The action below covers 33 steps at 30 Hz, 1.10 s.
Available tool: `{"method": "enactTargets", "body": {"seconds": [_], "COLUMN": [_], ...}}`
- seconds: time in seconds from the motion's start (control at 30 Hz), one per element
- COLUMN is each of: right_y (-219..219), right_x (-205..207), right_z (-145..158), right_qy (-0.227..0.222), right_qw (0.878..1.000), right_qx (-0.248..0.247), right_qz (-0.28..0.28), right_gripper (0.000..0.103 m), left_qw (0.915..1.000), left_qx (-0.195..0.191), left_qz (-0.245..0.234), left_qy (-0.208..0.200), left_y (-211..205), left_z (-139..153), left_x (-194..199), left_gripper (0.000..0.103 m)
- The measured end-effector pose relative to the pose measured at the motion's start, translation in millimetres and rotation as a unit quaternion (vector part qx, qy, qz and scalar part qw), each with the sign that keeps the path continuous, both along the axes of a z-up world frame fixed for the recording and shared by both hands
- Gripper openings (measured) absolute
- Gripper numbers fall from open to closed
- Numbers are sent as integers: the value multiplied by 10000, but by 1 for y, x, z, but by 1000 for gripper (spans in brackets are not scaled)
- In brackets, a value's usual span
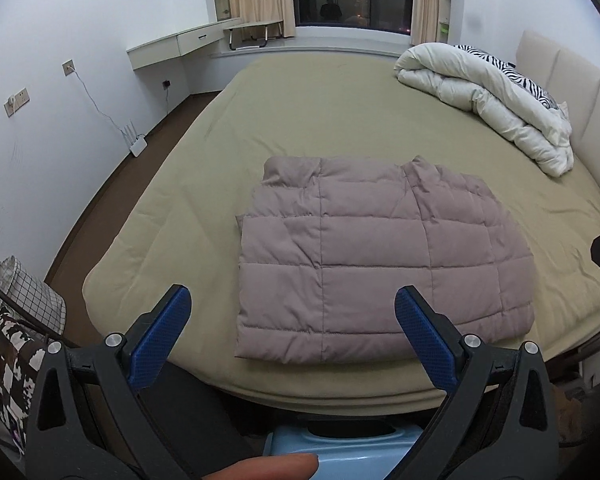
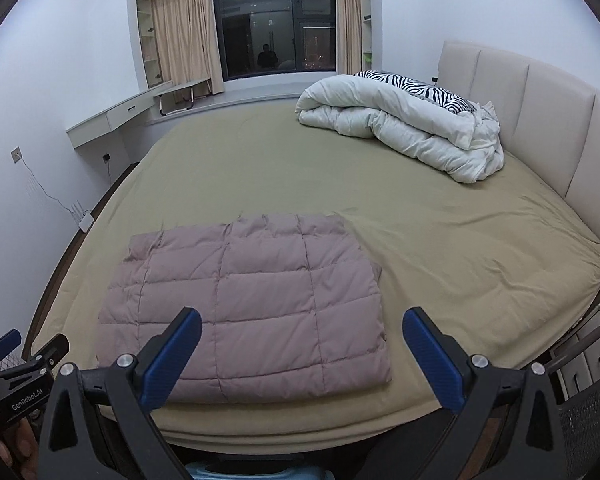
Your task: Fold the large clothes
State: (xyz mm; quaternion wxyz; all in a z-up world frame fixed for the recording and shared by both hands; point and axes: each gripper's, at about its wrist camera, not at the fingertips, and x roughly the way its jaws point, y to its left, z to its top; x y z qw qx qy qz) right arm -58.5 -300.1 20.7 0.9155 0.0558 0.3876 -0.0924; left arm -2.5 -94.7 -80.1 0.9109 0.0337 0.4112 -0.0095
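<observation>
A mauve quilted puffer jacket point(image 1: 380, 256) lies folded into a flat rectangle near the foot edge of the bed, also in the right wrist view as the jacket point(image 2: 252, 308). My left gripper point(image 1: 292, 300) hovers open above the bed's near edge, its blue pads point(image 1: 160, 340) wide apart with nothing between them. My right gripper point(image 2: 302, 322) is likewise open and empty, held back from the jacket's right half. In the right wrist view the left gripper point(image 2: 8, 344) shows at the lower left edge. A fingertip point(image 1: 268, 466) shows at the bottom of the left wrist view.
The bed point(image 2: 420, 240) has an olive sheet and a beige padded headboard point(image 2: 540, 112) on the right. A bunched white duvet point(image 2: 412, 128) with a zebra pillow point(image 2: 412, 86) lies at the head. A checked laundry basket point(image 1: 32, 296) stands on the floor at left, a mesh chair point(image 2: 588, 412) at right.
</observation>
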Motion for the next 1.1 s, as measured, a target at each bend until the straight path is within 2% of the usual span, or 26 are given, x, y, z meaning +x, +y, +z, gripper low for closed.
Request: {"method": "enactTargets", "body": {"seconds": [0.1,0.63,1.1], "right_y": [4,7,10], "right_x": [3,9,10], "right_z": [-6,-23,-23], "right_qy": [88,440,462], "right_qw": [9999,9988,9987], "right_qx": [-72,-7,-20], "right_qz": [55,192,235], "right_gripper": [103,103,103], "left_qw": [9999,9998,9998], "left_qx": [64,77,89], "left_qz": [-55,-172,-189], "left_qy": [-96,-36,-44], "left_y": [1,4,5], "left_z": [-1,2,2], "left_x": [10,11,12], "left_gripper": [103,103,103]}}
